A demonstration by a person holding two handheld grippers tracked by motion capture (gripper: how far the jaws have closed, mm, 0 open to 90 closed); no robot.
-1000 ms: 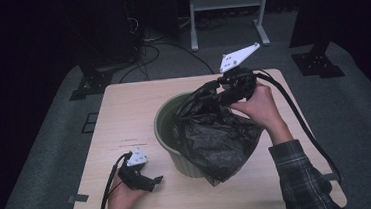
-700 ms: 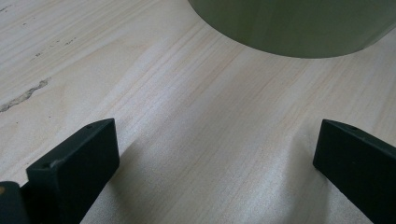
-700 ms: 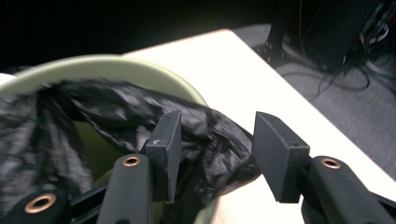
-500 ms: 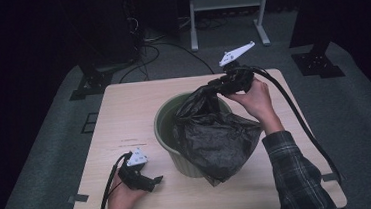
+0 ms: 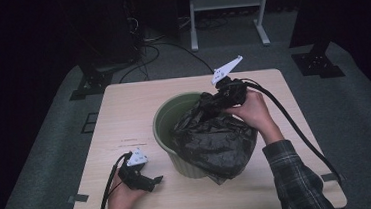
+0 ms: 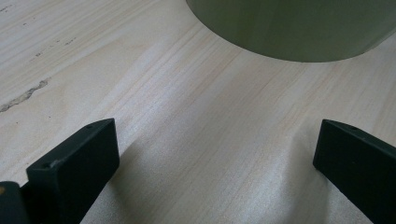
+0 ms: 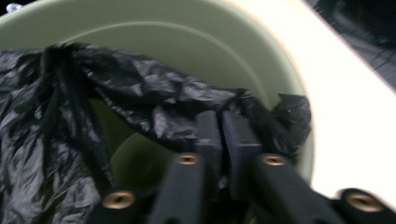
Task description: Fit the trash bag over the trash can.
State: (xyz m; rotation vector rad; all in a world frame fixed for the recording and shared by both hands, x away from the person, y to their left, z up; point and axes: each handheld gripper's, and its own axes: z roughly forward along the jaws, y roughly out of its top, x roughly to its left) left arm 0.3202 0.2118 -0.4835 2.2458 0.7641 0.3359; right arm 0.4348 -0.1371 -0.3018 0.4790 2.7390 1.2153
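Observation:
A pale green bin [image 5: 170,109] stands mid-table with a crumpled black plastic bag [image 5: 211,142] draped over its right side and hanging down its front. My right gripper [image 5: 224,97] is at the bin's far right rim. Its jaws have just been closing with a fold of the bag [image 7: 140,107] between them, and they now pinch it just inside the bin [image 7: 187,42]; right gripper [image 7: 222,122]. My left gripper [image 5: 154,180] rests on the table at the front left, open, its jaws [image 6: 215,154] wide apart with bare wood between them and the bin's wall [image 6: 289,28] ahead.
The light wooden table [image 5: 134,113] ends close behind the left hand and just right of the right forearm. A thick black cable [image 5: 295,126] trails from the right gripper over the table's right edge. Dark floor, stands and cables lie beyond the far edge.
The right hand has sunk toward the bin's rim, bringing the gathered top of the bag down with it. The left hand and its gripper have kept still.

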